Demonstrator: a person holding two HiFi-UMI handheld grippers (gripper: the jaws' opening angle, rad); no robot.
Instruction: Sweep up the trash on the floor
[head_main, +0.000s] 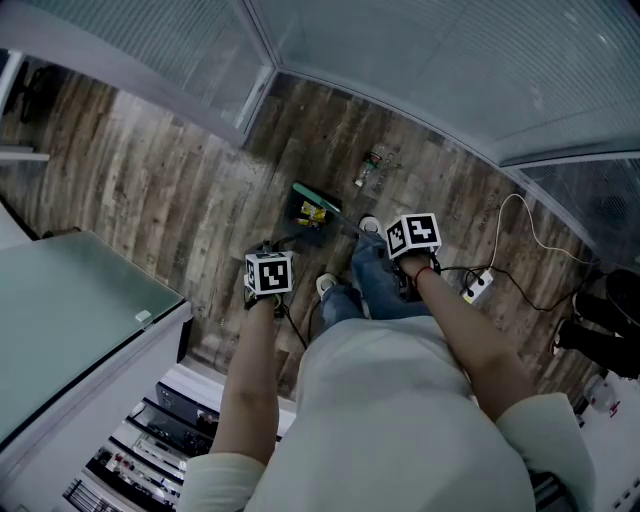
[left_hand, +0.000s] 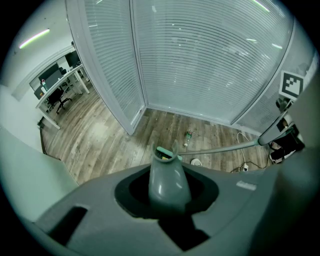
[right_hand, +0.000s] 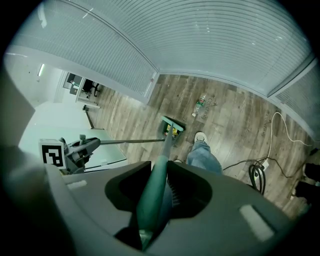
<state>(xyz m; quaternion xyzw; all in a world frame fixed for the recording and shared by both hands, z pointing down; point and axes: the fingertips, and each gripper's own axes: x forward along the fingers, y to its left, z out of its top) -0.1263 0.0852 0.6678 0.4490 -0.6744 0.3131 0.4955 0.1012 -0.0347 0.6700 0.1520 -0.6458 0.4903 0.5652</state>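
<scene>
The left gripper (left_hand: 167, 197) grips the dustpan handle (left_hand: 167, 177), the right gripper (right_hand: 156, 195) the broom handle (right_hand: 160, 170). A bottle (head_main: 372, 168) lies near the dustpan (head_main: 313, 210)

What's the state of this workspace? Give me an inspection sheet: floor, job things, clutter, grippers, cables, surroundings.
Surface: wood-plank floor.
Job's things: dustpan on the floor, yellow scraps inside; plastic bottle lying beyond it, not yet swept.
Clutter: nothing seen apart from the bottle.
Grippers: left gripper, jaws shut on the dustpan handle; right gripper, jaws shut on the green broom handle.
Cables: white cable and power strip on the floor to the person's right.
Surroundings: glass partitions with blinds; pale desk at left.
</scene>
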